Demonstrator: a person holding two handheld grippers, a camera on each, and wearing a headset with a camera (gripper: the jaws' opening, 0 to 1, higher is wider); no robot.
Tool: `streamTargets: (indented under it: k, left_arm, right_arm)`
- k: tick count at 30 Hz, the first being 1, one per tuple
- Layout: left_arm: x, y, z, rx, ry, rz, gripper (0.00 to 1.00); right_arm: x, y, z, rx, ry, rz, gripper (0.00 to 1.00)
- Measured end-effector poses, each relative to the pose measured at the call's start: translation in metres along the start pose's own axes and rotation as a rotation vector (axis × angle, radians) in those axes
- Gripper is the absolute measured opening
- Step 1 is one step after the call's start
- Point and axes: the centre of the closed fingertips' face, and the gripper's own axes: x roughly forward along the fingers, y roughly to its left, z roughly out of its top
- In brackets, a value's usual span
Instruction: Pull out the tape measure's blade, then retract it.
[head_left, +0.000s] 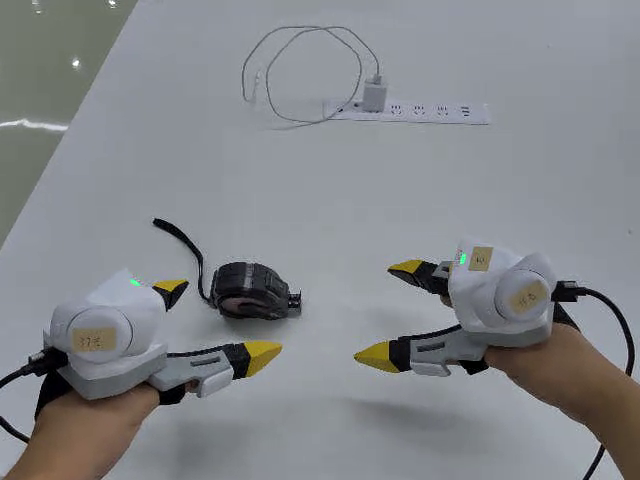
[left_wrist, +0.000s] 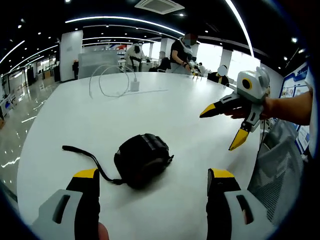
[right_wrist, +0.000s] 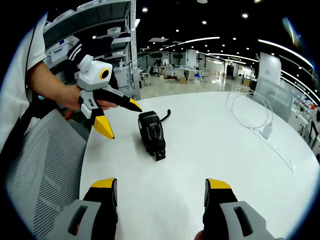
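One black tape measure (head_left: 254, 290), blade retracted, wrist strap (head_left: 180, 240) trailing.

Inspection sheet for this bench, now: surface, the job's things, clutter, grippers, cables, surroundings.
Surface: white table, clean, with a glossy floor past its edge.
Job's things: black tape measure lying on the table, blade fully in; its strap trails away from it.
Clutter: power strip at the far end, with a white charger plugged in.
Grippers: left gripper has its jaws open beside the tape measure, not touching it; right gripper is open and holds nothing.
Cables: white cable looped from the charger; a black lead runs from the right gripper's rear.
Surroundings: people beyond the table, shelves, a mesh chair.
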Motion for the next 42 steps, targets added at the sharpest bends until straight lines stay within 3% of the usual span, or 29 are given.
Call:
streamTargets:
  k: [8, 14, 28, 32, 42]
  left_arm:
    - [-0.008, -0.003, -0.006, 0.052, 0.025, -0.019, 0.89]
    - [-0.015, -0.003, -0.011, 0.049, 0.028, -0.028, 0.92]
    - [-0.032, 0.001, -0.019, 0.057, 0.030, -0.058, 0.96]
    - [-0.036, -0.001, -0.020, 0.053, 0.013, -0.070, 0.96]
    - [-0.049, -0.001, -0.027, 0.044, 0.011, -0.083, 0.98]
  right_arm:
    - [-0.017, -0.008, -0.005, 0.044, -0.016, -0.057, 0.73]
    - [-0.028, -0.009, -0.012, 0.049, -0.008, -0.073, 0.75]
    - [-0.056, -0.002, -0.030, 0.074, 0.009, -0.104, 0.82]
    - [-0.065, -0.003, -0.036, 0.086, 0.010, -0.119, 0.83]
    - [-0.083, 0.008, -0.051, 0.117, 0.020, -0.144, 0.85]
